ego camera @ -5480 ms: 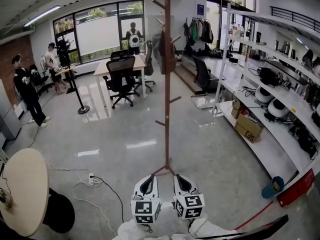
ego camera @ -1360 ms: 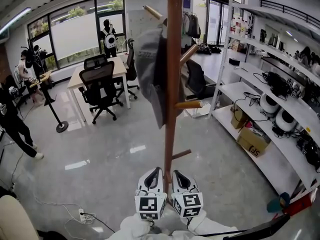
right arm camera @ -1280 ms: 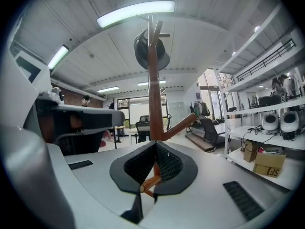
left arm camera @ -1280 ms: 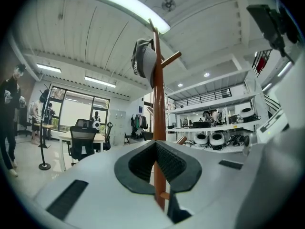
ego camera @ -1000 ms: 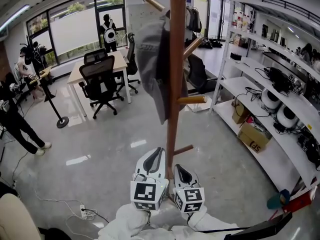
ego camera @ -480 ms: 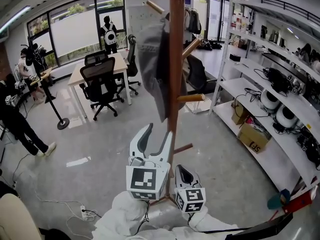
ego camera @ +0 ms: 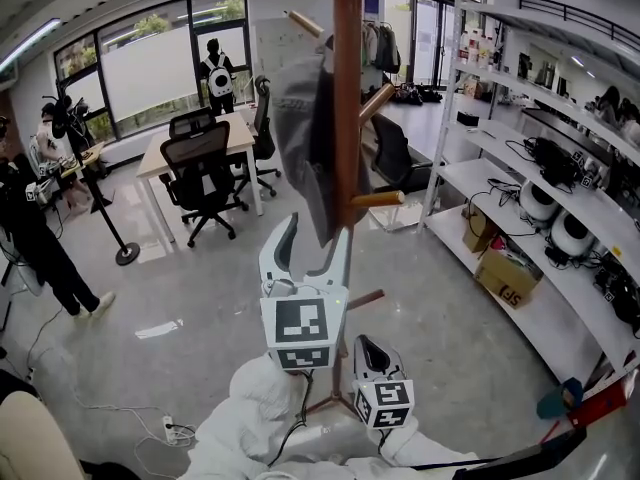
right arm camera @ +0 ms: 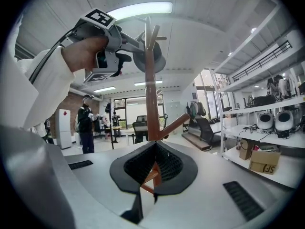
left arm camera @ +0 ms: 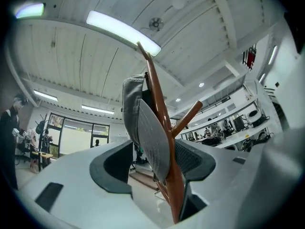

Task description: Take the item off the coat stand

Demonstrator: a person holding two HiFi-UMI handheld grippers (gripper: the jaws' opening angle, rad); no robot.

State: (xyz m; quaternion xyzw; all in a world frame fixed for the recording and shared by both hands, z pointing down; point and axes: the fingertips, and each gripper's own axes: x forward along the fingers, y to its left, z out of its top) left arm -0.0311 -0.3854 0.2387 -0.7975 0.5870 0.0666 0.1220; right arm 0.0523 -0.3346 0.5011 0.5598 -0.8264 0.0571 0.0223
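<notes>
A tall brown wooden coat stand (ego camera: 346, 88) rises straight ahead of me. A grey cap (ego camera: 303, 138) hangs from one of its upper pegs, to the left of the pole. My left gripper (ego camera: 316, 226) is raised just under the cap's lower edge, and its jaws are opening. In the left gripper view the cap (left arm camera: 151, 135) and the pole (left arm camera: 159, 109) show in the gap of the left gripper (left arm camera: 155, 163), with neither pad touching them. My right gripper (ego camera: 364, 343) stays low near the pole's foot, shut and empty. The right gripper view shows that gripper (right arm camera: 153, 156) shut, facing the stand (right arm camera: 150, 104).
White shelving (ego camera: 540, 198) with gear and a cardboard box (ego camera: 500, 278) lines the right side. A desk with black office chairs (ego camera: 200, 148) stands behind on the left, near a pole on a round base (ego camera: 125, 253). People (ego camera: 30, 228) stand at the far left.
My left gripper has risen from beside the right one up to the cap's lower edge, and its jaws have gone from shut to wide apart. The right gripper stayed low.
</notes>
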